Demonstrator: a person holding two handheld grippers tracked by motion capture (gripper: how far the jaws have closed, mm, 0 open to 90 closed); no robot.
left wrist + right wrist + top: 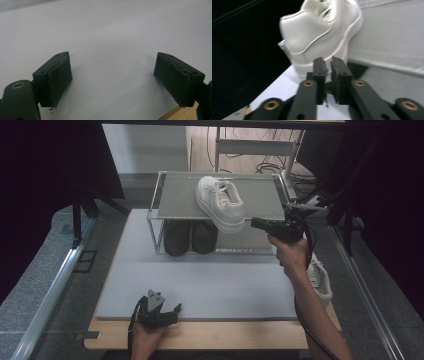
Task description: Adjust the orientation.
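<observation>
Jaws of right gripper (328, 65) nearly closed, empty, just behind white shoe's (220, 201) heel on rack (172, 202) top. Left gripper (112, 77) wide open, resting nearer us. We judge: nudging shoe squarely onto rack.

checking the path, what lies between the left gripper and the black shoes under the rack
Nothing: in the high view, bare grey mat runs from the left gripper to the black shoes under the rack. The left gripper view shows mat between its open jaws.
</observation>
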